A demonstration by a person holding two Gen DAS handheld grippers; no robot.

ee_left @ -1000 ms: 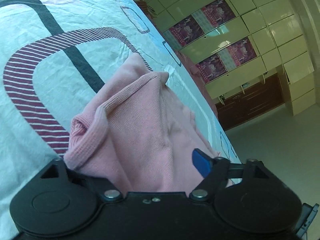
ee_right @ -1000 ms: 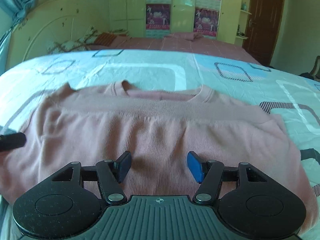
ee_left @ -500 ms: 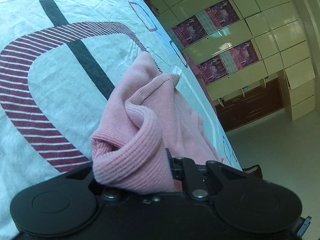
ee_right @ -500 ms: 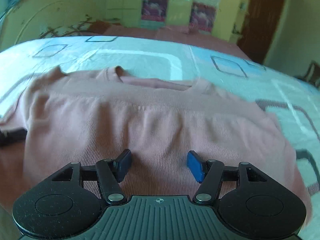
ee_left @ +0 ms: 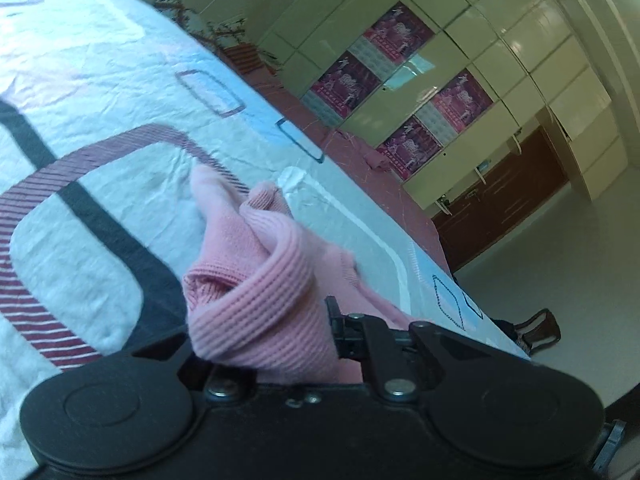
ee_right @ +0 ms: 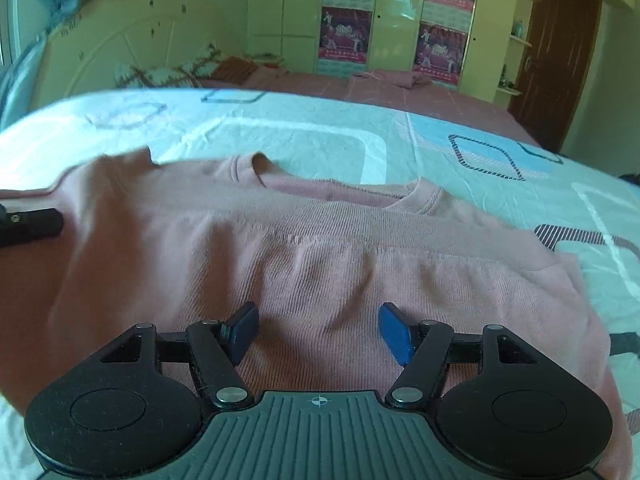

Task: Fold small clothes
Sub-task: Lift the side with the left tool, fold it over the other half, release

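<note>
A pink knit sweater [ee_right: 320, 248] lies spread on the patterned bedsheet [ee_right: 280, 132], neckline toward the far side. My left gripper [ee_left: 308, 332] is shut on a bunched ribbed edge of the sweater [ee_left: 256, 312] and holds it raised off the sheet; the cloth hides its fingertips. In the right wrist view the left gripper [ee_right: 32, 226] shows as a dark bar at the sweater's left side. My right gripper [ee_right: 318, 326] hovers over the sweater's near part. Its jaws are opening and its blue pads [ee_right: 394, 332] press on nothing.
A pink bedspread [ee_right: 400, 92] with a small heap of pink cloth [ee_right: 412, 78] lies beyond the sheet. Yellow-green wardrobes with posters [ee_right: 348, 36] line the far wall, with a brown door [ee_right: 560, 52] to their right. Bare floor [ee_left: 560, 248] runs beside the bed.
My left gripper closed on the sweater's ribbed edge and lifted it off the sheet. The right gripper's jaws spread slightly wider over the sweater.
</note>
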